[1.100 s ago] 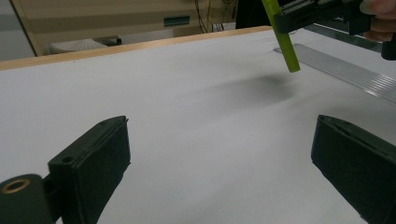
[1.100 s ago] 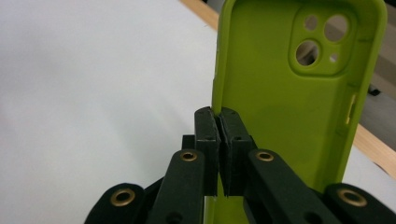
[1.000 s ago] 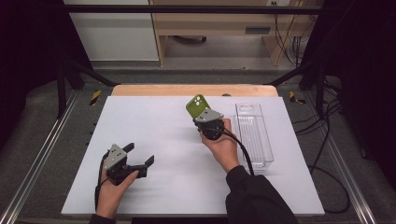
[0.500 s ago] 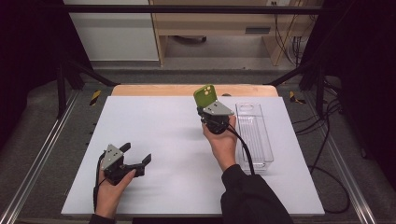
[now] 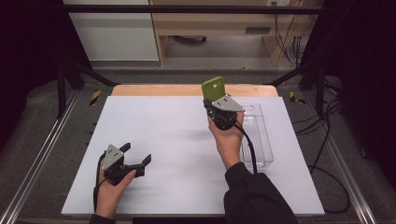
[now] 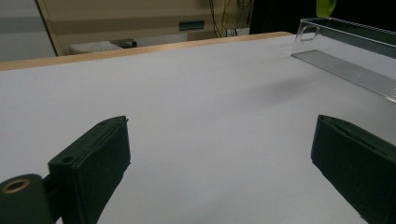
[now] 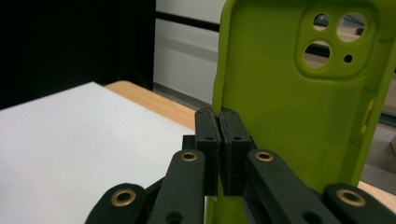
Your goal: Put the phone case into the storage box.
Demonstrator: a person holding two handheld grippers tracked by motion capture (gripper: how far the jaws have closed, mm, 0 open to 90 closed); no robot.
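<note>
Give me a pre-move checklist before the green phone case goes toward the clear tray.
1. Right gripper shut on the green phone case: ok.
2. Grip on the case's edge, case upright: ok.
3. Clear plastic tray has nothing in it: ok.
4. Left gripper open, low over the white table mat, away from the tray: ok.
5. Case is raised off the mat: ok.
6. Grip firmness: cannot tell.
</note>
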